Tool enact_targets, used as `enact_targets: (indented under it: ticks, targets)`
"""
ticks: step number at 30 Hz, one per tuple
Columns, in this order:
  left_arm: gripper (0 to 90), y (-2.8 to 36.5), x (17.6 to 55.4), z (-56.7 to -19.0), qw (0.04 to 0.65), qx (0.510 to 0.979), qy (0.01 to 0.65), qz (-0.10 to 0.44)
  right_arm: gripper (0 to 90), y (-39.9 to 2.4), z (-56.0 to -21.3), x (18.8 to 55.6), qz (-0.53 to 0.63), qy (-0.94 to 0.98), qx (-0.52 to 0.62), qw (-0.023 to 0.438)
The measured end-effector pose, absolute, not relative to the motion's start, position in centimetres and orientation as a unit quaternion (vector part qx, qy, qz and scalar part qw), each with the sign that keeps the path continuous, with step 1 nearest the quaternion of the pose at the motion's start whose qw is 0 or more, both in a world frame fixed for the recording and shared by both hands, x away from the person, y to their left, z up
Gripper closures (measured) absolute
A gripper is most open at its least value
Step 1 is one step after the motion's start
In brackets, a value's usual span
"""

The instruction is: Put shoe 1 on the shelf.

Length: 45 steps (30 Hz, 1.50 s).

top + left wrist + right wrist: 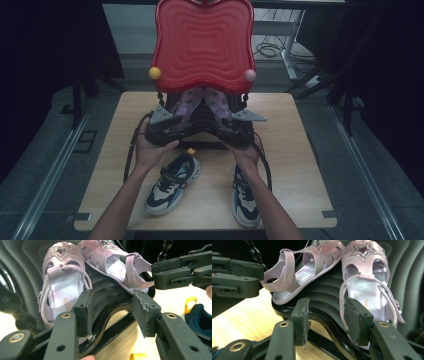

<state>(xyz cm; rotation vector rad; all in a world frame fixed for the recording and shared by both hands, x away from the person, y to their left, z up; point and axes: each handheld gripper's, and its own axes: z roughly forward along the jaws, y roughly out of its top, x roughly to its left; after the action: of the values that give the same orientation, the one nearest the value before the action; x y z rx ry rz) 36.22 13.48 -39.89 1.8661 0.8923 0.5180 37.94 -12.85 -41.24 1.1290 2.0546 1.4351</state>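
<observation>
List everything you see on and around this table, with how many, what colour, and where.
Case lid: one, red, standing open at the table's far side.
Case base: one, black, ribbed, under the lid.
Sandals: two, lilac with glittery stars, lying in the case base.
Sneakers: two, navy and white, on the table's near part.
Balls: one yellow, one pink, at the lid's lower corners.
Table: one, light wood.
Left claw: one, black, open, just short of the case base.
Right claw: one, black, open, beside it.

Lilac star sandals (75,277), side by side, black tray (110,293)
</observation>
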Motion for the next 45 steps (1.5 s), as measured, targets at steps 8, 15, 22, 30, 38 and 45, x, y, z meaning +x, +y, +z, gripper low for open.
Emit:
enact_targets:
  ticks: [8, 15, 22, 30, 38, 45]
  targets:
    - [52.9, 14.2, 35.6, -40.3, 0.483, 0.767, 0.371, 0.201, 55.8, -14.0, -41.5, 37.4, 0.516, 0.737, 0.401, 0.175]
    - [53.4, 14.8, 34.8, -40.9, 0.486, 0.766, 0.377, 0.189, 55.8, -15.0, -41.9, 36.7, 0.521, 0.738, 0.396, 0.166]
    - [53.5, 14.8, 33.8, -41.6, 0.48, 0.772, 0.373, 0.183, 55.9, -15.8, -42.2, 36.0, 0.523, 0.739, 0.394, 0.158]
    - [53.3, 16.0, 32.0, -42.5, 0.479, 0.775, 0.377, 0.168, 56.0, -17.4, -42.8, 34.5, 0.519, 0.748, 0.387, 0.148]
    - [53.0, 17.4, 30.1, -43.1, 0.482, 0.77, 0.386, 0.159, 55.8, -18.4, -43.6, 32.8, 0.512, 0.76, 0.374, 0.14]
    - [52.6, 18.6, 28.2, -44.6, 0.476, 0.77, 0.398, 0.15, 55.6, -19.6, -44.6, 31.4, 0.497, 0.778, 0.362, 0.13]
